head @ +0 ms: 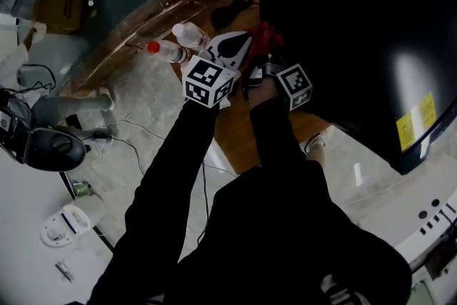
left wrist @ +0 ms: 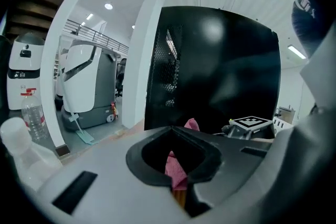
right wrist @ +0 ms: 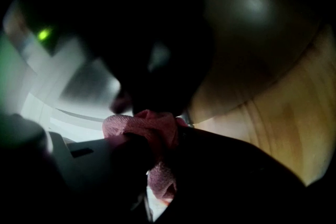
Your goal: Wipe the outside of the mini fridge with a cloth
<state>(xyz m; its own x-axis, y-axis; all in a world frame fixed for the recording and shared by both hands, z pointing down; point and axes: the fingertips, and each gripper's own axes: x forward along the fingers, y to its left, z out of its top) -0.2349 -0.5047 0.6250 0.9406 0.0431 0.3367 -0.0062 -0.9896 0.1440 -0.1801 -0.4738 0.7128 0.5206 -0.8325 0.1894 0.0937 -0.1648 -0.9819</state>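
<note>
Two clear plastic bottles (head: 171,50) lie on the floor at far left. The left gripper (head: 232,46) has its jaws closed tip to tip, a strip of the pink-red woven cloth (head: 265,36) in their hollow. The right gripper (head: 258,69) pinches the same bunched cloth, held against the glossy black mini fridge (head: 357,25).

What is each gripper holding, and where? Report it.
Both hold the pink cloth. The right gripper clamps a bunched fold in its jaws; the left gripper pinches a thin strip.
</note>
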